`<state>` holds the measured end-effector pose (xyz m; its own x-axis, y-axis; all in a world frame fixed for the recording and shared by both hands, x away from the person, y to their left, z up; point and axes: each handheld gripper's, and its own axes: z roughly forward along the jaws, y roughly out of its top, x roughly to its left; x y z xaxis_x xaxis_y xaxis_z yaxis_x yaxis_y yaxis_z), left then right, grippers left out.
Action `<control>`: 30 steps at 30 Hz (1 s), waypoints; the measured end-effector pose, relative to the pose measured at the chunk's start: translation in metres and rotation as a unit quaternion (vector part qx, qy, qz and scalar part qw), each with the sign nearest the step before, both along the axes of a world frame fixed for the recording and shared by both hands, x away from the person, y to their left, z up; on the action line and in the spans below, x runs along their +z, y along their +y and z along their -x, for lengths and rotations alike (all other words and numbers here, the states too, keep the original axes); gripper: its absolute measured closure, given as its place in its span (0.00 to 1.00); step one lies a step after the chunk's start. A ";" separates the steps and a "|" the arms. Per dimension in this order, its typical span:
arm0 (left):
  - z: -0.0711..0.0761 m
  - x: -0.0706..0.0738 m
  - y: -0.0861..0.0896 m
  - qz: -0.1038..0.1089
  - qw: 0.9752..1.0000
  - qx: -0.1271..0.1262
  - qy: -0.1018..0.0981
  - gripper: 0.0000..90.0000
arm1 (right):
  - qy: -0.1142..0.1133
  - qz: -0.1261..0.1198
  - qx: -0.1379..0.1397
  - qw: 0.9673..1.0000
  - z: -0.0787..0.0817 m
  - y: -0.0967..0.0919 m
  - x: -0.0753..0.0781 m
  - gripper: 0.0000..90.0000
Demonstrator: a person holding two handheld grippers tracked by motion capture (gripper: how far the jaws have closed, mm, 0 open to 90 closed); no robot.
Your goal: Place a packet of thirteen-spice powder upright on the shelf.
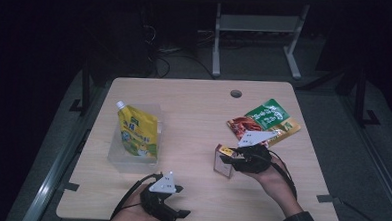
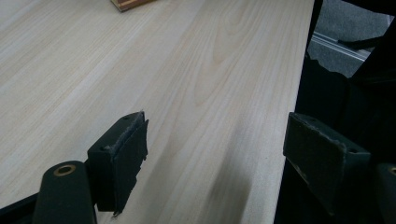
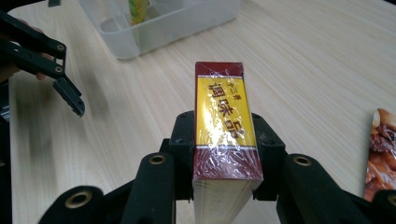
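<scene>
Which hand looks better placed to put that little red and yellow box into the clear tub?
Probably the right: the right gripper is already shut on the box. The left gripper hangs open over bare table, though nearer the tub.

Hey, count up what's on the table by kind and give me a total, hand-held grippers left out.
Wrapped red and yellow box: 1
Yellow spout pouch: 1
Flat food packets, green and red-orange: 2
Clear plastic tub: 1
Total: 5
</scene>
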<state>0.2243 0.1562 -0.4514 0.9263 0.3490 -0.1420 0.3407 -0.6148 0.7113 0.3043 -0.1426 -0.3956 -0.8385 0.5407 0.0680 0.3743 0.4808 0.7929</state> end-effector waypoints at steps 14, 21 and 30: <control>0.000 0.000 -0.001 0.002 1.000 -0.005 -0.004 0.23 | -0.002 -0.019 0.055 0.998 -0.016 0.018 0.021 0.75; 0.000 0.001 -0.002 0.001 1.000 -0.011 -0.005 0.23 | -0.007 -0.021 0.085 0.996 -0.023 0.038 0.031 0.75; 0.001 0.001 -0.003 0.000 1.000 -0.014 -0.006 0.23 | -0.015 -0.021 0.116 0.993 -0.030 0.063 0.047 0.75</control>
<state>0.2236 0.1534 -0.4505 0.9372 0.3230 -0.1315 0.3154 -0.6242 0.7148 0.3343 -0.0799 -0.3490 -0.9423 0.3294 0.0592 0.2326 0.5175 0.8235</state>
